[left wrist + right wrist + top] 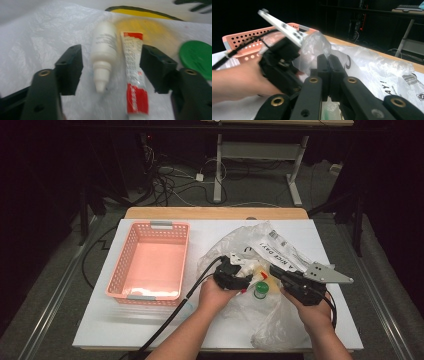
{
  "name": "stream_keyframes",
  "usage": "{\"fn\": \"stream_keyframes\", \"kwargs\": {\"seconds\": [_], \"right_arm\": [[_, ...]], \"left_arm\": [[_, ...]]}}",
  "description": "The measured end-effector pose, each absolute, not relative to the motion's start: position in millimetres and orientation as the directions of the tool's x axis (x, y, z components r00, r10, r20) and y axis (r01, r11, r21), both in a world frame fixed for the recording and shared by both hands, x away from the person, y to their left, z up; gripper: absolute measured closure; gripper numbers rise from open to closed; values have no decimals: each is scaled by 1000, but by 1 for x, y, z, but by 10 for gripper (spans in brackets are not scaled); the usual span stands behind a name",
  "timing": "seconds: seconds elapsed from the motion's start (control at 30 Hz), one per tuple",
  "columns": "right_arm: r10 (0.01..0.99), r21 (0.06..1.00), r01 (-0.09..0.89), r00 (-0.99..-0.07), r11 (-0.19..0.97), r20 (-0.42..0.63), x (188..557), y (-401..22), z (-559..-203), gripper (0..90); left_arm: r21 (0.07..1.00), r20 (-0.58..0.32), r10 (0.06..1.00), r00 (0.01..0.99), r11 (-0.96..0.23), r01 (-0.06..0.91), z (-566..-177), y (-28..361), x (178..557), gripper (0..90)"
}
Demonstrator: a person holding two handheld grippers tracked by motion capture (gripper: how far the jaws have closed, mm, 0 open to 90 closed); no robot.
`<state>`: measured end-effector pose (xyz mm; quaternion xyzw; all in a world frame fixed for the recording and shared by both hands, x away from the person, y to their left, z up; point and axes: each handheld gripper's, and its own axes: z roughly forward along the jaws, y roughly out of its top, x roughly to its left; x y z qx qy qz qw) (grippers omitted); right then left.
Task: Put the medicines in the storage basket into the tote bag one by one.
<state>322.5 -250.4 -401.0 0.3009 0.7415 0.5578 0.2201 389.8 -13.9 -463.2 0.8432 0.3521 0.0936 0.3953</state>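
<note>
Pink basket [150, 262] (left side), green lid [261, 290].

On my bench [150, 330] the bag [280, 250] is my landmark. The basket [150, 262] sits left of the bag, apart from it. The bottle [103, 52] and the tube [133, 75] lie side by side on the bag. The round lid [196, 58] lies on the bag, right of the tube.

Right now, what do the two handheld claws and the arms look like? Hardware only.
Both claws are black. The left claw has blocky jaws with brass-coloured rivets at the pivots, and a thick black cable trails from it toward the table's near edge. The right claw has the same brass rivets and carries a grey three-cornered plate with small holes on top. Both forearms are bare, no sleeves.
</note>
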Motion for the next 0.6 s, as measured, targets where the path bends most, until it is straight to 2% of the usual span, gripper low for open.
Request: {"fn": "stream_keyframes", "kwargs": {"seconds": [0.07,0.23,0.37,0.4,0.47,0.6], "right_arm": [[693,959,203,-721,197,10,323,-250,-401,899],[693,958,209,-721,198,14,323,-248,-401,899],[693,955,212,-721,209,9,325,-244,-402,899],[691,953,216,-723,214,9,325,-243,-403,899],[695,950,224,-719,218,9,325,-242,-405,899],[695,946,236,-718,223,15,322,-240,-408,899]], "left_arm": [[745,-122,655,745,-436,505,-460,-4,377,295],[699,-137,654,744,-469,540,-471,24,347,177],[612,-101,678,728,-535,583,-492,29,341,5],[613,-77,679,730,-545,572,-492,28,339,0],[620,-83,692,717,-527,582,-493,28,336,22],[665,-77,712,698,-485,569,-493,34,329,283]]}}
